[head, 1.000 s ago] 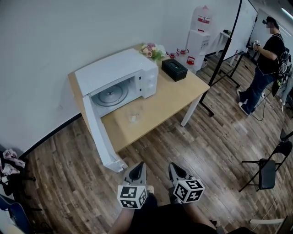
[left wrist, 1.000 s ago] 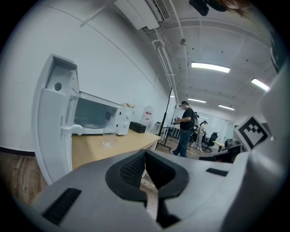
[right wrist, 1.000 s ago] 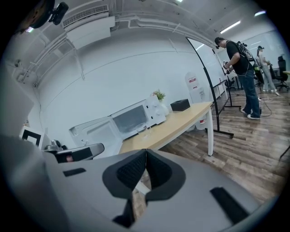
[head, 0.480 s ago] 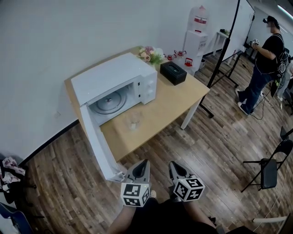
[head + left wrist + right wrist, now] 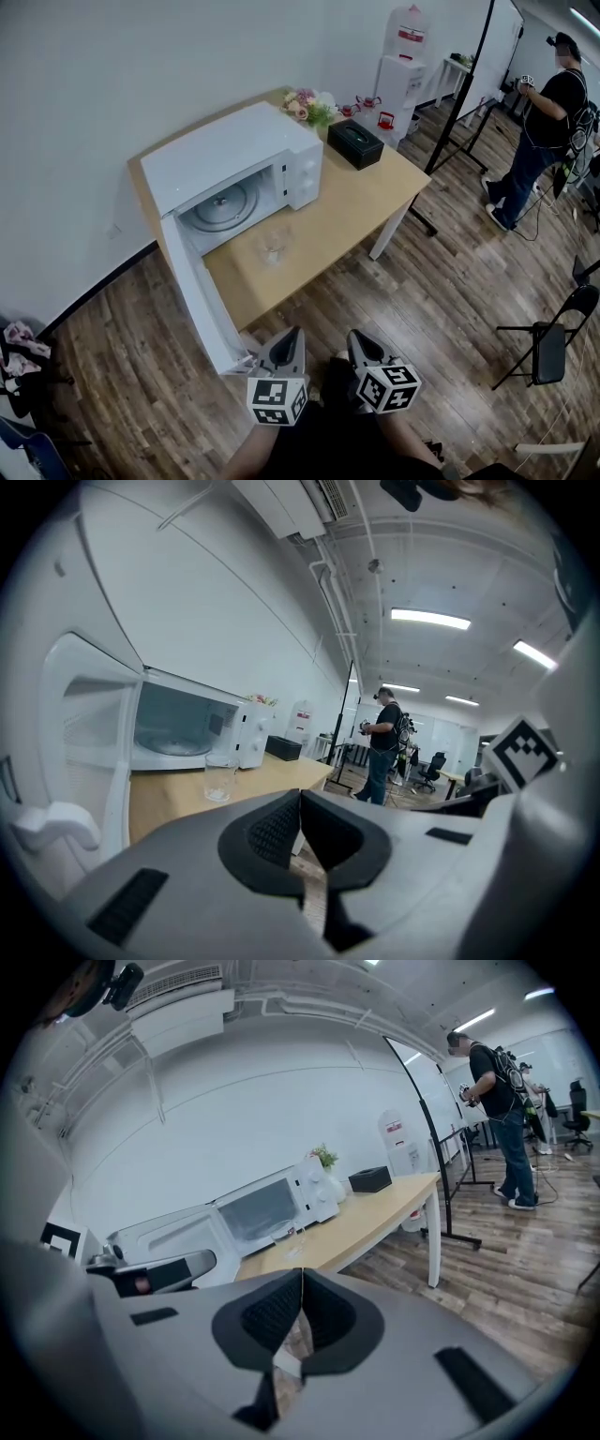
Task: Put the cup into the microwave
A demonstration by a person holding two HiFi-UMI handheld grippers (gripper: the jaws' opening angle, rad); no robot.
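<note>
Both your grippers are closed and empty, short of the table.
Nearest you, your left gripper (image 5: pixel 292 334) and right gripper (image 5: pixel 356 337) hang side by side above the wood floor (image 5: pixel 441 300), each with its jaws pressed together on nothing. Just beyond them the microwave door (image 5: pixel 202 300) stands swung open past the table's (image 5: pixel 356 202) near left corner. The clear cup (image 5: pixel 273 246) stands upright on the tabletop, just in front of the open microwave (image 5: pixel 234 155), well apart from both grippers. Farther along the table sit a black box (image 5: pixel 356 143) and flowers (image 5: pixel 307 105); far right, a person (image 5: pixel 544 131) stands.
</note>
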